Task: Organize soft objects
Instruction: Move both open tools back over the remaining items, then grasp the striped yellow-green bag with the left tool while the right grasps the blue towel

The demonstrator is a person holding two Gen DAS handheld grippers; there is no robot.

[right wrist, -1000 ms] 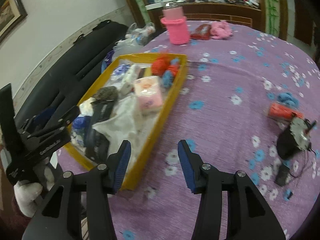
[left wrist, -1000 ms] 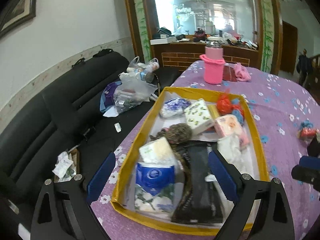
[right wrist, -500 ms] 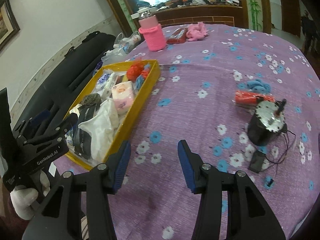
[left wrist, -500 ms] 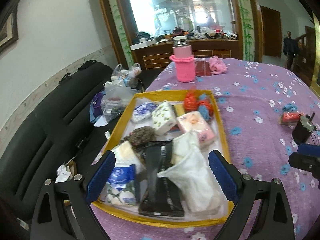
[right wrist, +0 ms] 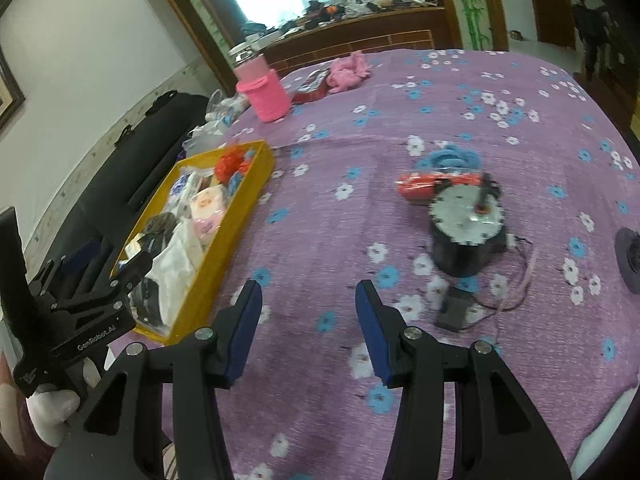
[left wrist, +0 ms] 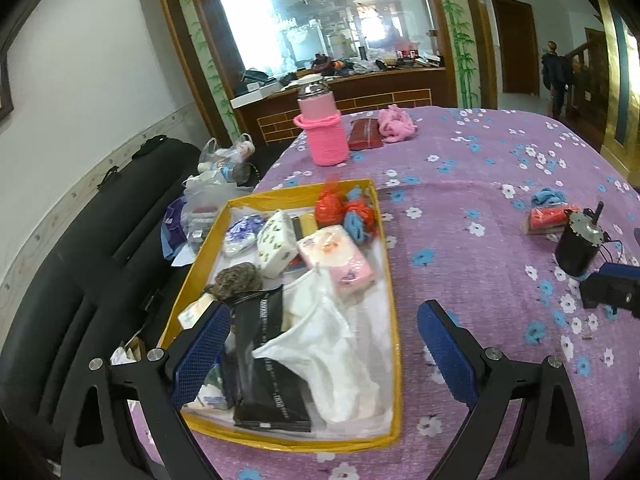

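A yellow tray [left wrist: 394, 320] on the purple flowered table holds several soft things: a white cloth [left wrist: 332, 344], a pink tissue pack [left wrist: 336, 258], a black pouch [left wrist: 264, 360], red and blue scrunchies [left wrist: 348, 212]. My left gripper [left wrist: 320, 344] is open and empty above the tray's near end. The tray also shows in the right wrist view [right wrist: 240, 216]. My right gripper [right wrist: 308, 312] is open and empty over bare cloth. Ahead of it lie a red roll [right wrist: 432, 184] and a blue yarn piece [right wrist: 452, 158].
A black motor with a toothed disc [right wrist: 464, 232], wires and a small plug [right wrist: 456, 308] sit on the right. A pink knitted flask [left wrist: 324, 132], a dark red wallet [left wrist: 364, 134] and a pink cloth [left wrist: 396, 124] stand far back. A black sofa [left wrist: 80, 264] runs along the left.
Both grippers have swung to the right. The left one now sits over the tray's right half; the right one faces the motor and the red roll. Both stay open.
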